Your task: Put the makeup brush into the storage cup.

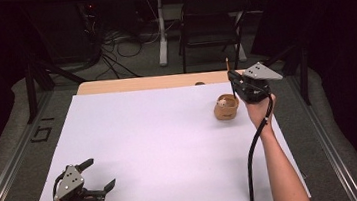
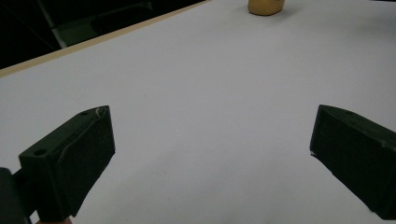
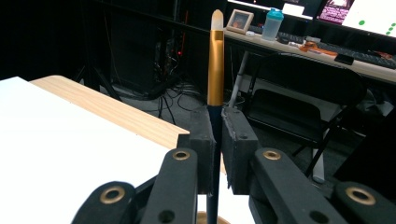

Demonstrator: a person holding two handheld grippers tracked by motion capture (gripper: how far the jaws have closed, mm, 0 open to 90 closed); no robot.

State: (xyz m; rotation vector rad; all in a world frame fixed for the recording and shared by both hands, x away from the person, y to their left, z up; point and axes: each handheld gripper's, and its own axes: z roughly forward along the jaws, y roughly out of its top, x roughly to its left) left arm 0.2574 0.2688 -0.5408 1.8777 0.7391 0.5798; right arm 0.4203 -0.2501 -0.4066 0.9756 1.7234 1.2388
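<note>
Right now, right gripper [image 1: 235,80]: up at the far right of the bench [image 1: 164,81], raised above the surface, fingers [image 3: 238,154] clamped tight on a brush.
Brush [image 3: 215,70]: held upright between those fingers in the right gripper view, a dark handle running down through the grip, a gold ferrule above it and a pale rounded tip at the very top; in the high view just a thin sliver rising above the gripper.
Wooden cup [image 1: 226,107]: sitting on the white sheet just to the left of the right gripper, round, light brown, mouth facing up; in the right gripper view only a slice of its rim peeks out at the bottom edge below the brush handle.
Left gripper [image 1: 100,175]: low at the near left corner of the bench, well apart from the cup and the brush, fingers [image 2: 70,158] spread wide with nothing between them, bare white surface showing in the gap.
White sheet [image 1: 161,147]: covers nearly the whole bench top, with a strip of light wood left bare along the far edge.
Folding chair [image 1: 211,24]: black, standing on the floor beyond the far edge of the bench.
Second desk [image 3: 327,51]: behind the chair, carrying a blue-lidded bottle [image 3: 272,23] and lit screens.
</note>
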